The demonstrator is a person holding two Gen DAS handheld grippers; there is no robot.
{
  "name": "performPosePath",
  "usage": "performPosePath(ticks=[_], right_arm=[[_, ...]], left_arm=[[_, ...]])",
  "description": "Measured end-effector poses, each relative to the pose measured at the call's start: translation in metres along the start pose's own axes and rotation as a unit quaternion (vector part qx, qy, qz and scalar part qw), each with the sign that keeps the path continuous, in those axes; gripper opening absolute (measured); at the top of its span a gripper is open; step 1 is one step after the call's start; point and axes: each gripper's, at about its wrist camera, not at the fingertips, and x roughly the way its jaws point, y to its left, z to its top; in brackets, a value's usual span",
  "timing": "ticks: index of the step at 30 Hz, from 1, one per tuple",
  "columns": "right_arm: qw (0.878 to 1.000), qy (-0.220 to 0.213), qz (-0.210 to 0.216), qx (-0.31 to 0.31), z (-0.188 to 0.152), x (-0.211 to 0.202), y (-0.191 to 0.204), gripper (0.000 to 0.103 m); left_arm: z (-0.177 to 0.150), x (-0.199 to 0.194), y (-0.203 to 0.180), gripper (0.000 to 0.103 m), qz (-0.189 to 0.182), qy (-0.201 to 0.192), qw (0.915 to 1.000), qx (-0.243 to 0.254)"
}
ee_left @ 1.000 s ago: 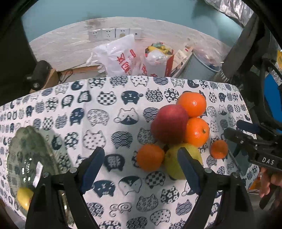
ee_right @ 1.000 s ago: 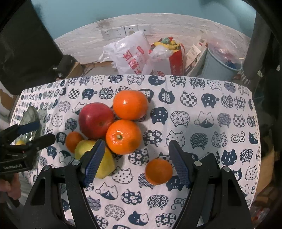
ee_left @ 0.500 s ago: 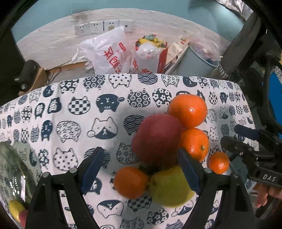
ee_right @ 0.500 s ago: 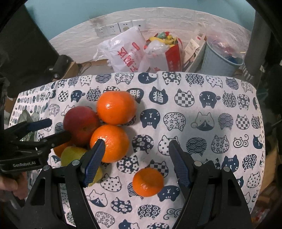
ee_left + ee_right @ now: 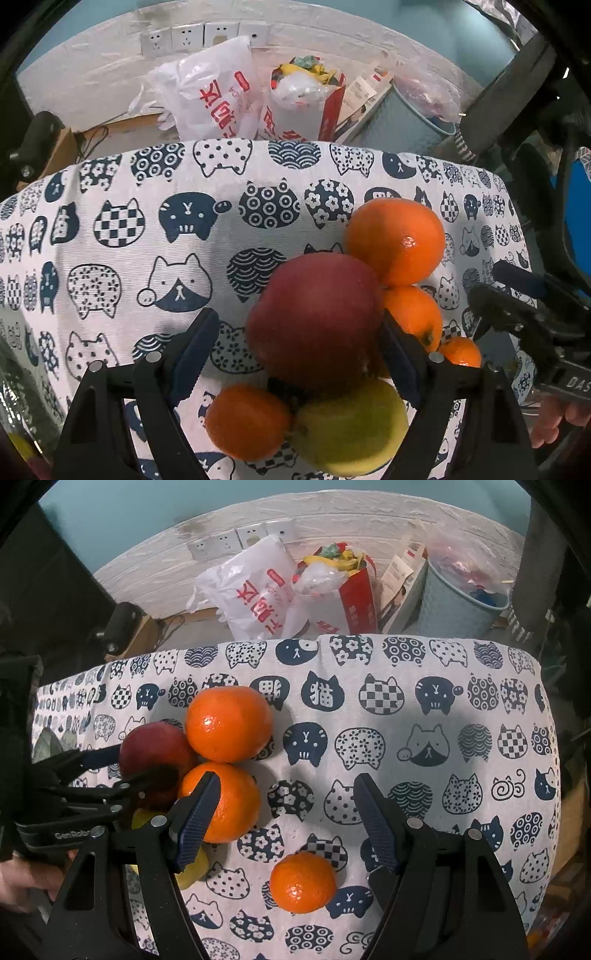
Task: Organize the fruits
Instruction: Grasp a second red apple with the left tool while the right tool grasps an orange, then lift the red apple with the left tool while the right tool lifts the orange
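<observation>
Covering the desk (image 5: 424, 709), the cat-print cloth carries a touching fruit cluster where the left gripper (image 5: 299, 347) spreads its fingers around the red apple (image 5: 314, 317), seemingly lining up a grasp, while the right gripper (image 5: 284, 823) hangs spread above the small mandarin (image 5: 303, 882).

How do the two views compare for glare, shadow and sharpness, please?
Left wrist view: the apple fills the open left gripper and looks slightly soft, the pear softer still; a small glint sits on the far orange. Right wrist view: crisp cloth, white glints on the oranges, soft shadows right of them; edges bend and go dark in both.
</observation>
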Motion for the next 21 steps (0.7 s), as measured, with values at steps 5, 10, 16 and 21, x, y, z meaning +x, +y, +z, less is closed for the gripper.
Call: performPosePath(ticks=[5, 10, 16, 21], right_arm=[[1.0, 0.0, -0.001, 0.0, 0.002, 0.001, 0.001, 0.075], [1.0, 0.002, 0.001, -0.003, 0.005, 0.004, 0.005, 0.075], [1.0, 0.005, 0.004, -0.01, 0.009, 0.01, 0.012, 0.075], [1.0, 0.014, 0.025, -0.002, 0.015, 0.022, 0.018, 0.075]], left_arm=[[0.002, 0.002, 0.001, 0.075, -0.021, -0.003, 0.9997, 0.007], [0.001, 0.001, -0.006, 0.068, -0.02, -0.011, 0.9993, 0.03], [-0.002, -0.005, -0.006, 0.067, -0.002, -0.024, 0.9987, 0.045], [0.0, -0.019, 0.002, 0.067, 0.005, -0.042, 0.9982, 0.042]])
